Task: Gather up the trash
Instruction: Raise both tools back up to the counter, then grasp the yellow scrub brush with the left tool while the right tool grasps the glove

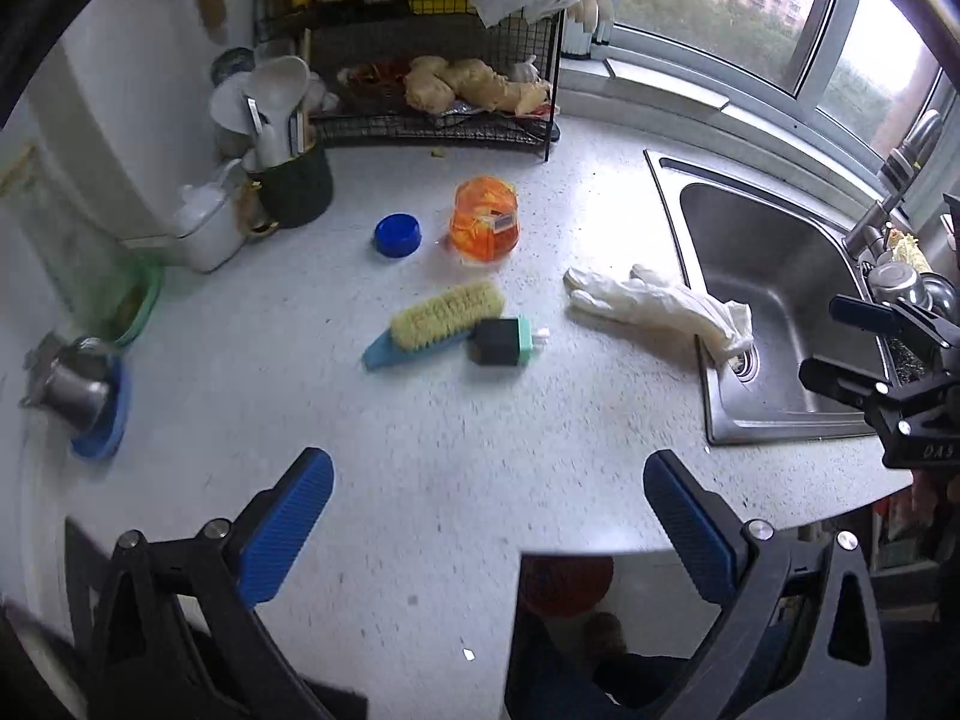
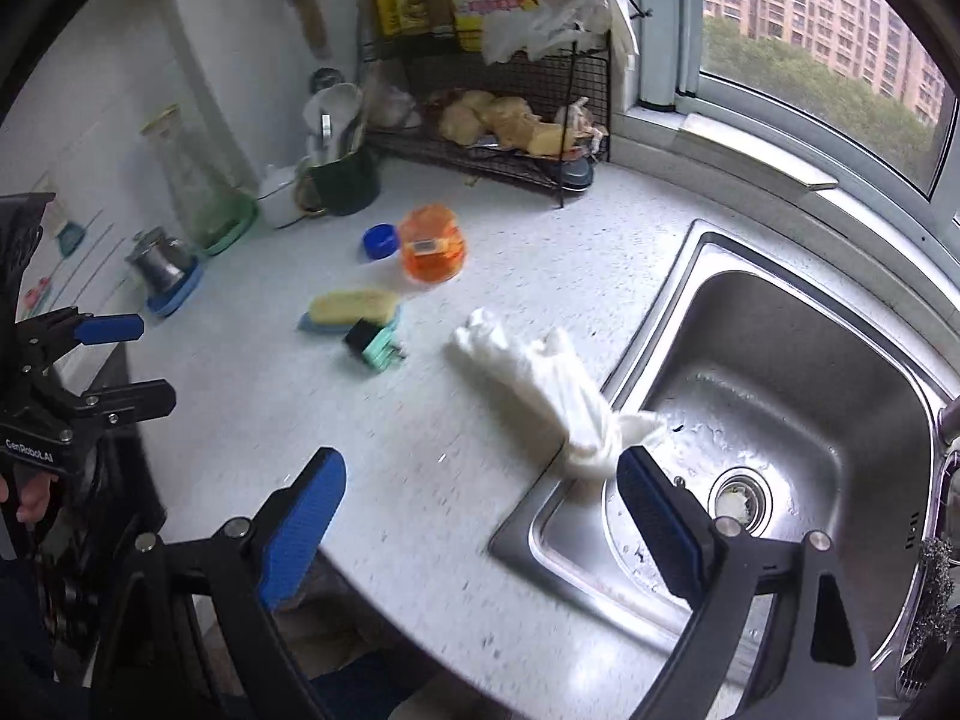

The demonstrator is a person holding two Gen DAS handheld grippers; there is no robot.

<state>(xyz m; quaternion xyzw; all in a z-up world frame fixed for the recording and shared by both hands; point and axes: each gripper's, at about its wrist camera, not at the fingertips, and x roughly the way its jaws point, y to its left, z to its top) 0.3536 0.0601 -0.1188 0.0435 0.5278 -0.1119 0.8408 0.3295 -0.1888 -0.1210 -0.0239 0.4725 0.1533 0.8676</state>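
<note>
Both tools (L [image 1: 489, 516], R [image 2: 483, 516]) gape empty above counter [image 1: 420, 450] w/ glove [image 1: 654, 306].

One glove [image 1: 654, 306] — one brush [image 1: 447, 324] — one cap [image 1: 397, 234]

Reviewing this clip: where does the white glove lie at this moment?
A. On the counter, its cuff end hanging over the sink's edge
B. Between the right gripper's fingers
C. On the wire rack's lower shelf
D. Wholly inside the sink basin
A: the white glove lies flat on the counter with its bunched cuff draped over the rim of the sink; both grippers are open and empty.
</note>
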